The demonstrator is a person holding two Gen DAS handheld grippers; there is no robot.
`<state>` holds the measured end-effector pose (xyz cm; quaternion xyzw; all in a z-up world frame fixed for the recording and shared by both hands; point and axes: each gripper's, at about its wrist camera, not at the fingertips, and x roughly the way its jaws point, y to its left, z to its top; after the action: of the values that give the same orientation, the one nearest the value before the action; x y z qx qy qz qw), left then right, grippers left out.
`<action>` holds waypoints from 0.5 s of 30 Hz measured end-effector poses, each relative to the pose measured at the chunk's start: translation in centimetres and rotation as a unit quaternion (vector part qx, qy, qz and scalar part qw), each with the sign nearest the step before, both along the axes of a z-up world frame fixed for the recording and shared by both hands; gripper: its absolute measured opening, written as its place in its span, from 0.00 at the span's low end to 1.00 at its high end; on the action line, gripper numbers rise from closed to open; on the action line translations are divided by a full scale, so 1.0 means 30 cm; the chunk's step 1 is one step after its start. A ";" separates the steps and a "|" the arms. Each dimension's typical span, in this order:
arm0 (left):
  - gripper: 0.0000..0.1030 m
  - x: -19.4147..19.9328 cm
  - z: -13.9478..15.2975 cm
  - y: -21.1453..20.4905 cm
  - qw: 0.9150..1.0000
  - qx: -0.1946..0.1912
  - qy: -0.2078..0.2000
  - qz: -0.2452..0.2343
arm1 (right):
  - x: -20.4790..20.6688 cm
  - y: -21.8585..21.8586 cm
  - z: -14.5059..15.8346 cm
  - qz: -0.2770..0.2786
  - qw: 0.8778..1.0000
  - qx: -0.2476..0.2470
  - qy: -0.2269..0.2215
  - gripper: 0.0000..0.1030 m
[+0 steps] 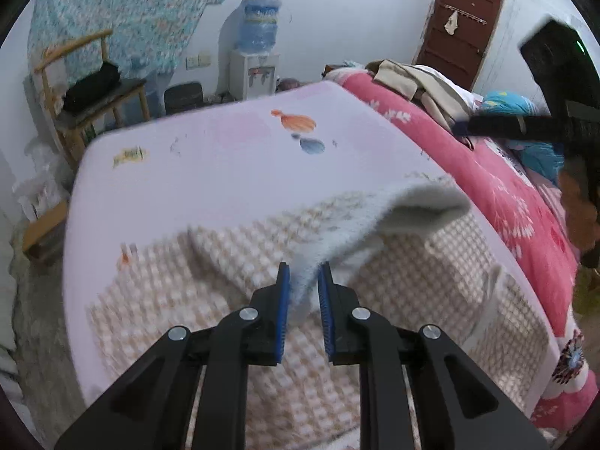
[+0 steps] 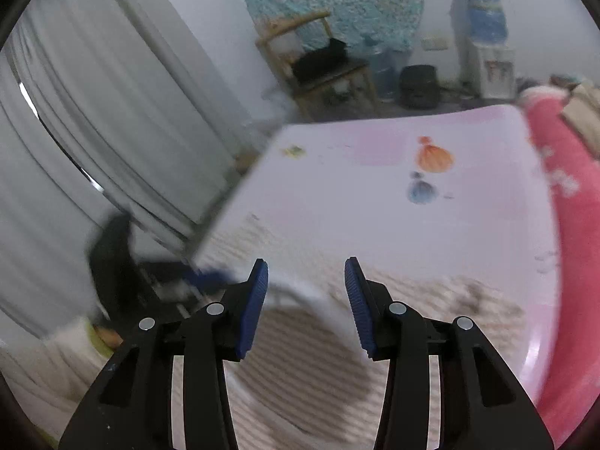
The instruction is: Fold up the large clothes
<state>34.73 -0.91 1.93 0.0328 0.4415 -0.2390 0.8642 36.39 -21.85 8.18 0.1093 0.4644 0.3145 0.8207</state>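
Note:
A large beige-and-white checked garment lies spread on the pale pink bed sheet. My left gripper is shut on a lifted fold of the garment, whose fuzzy white lining hangs up and to the right. My right gripper is open and empty, above the blurred garment near the bed's left edge. The right gripper's black body shows at the upper right of the left wrist view.
A pink flowered quilt with piled clothes runs along the bed's right side. A wooden chair, a water dispenser and a brown door stand at the far wall. Grey curtains hang left of the bed.

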 end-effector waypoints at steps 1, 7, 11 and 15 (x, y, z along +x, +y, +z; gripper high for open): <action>0.15 -0.009 -0.012 0.003 1.000 -0.002 0.001 0.001 | 0.019 0.025 -0.020 0.002 1.000 0.004 0.011 0.28; 0.16 -0.067 -0.036 0.055 1.000 -0.013 0.006 0.007 | 0.043 0.138 -0.318 0.017 0.991 -0.046 0.128 0.13; 0.16 -0.103 -0.011 0.123 0.999 -0.039 0.007 0.009 | -0.043 0.129 -0.379 0.027 0.991 -0.049 0.125 0.13; 0.16 -0.036 0.032 0.116 0.998 -0.054 -0.011 0.023 | -0.051 0.098 -0.323 0.022 0.992 -0.055 0.108 0.13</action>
<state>33.65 2.59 2.90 -0.0210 0.4194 -0.2422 0.8746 34.85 -18.91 -1.51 0.0874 0.5687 0.2928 0.7637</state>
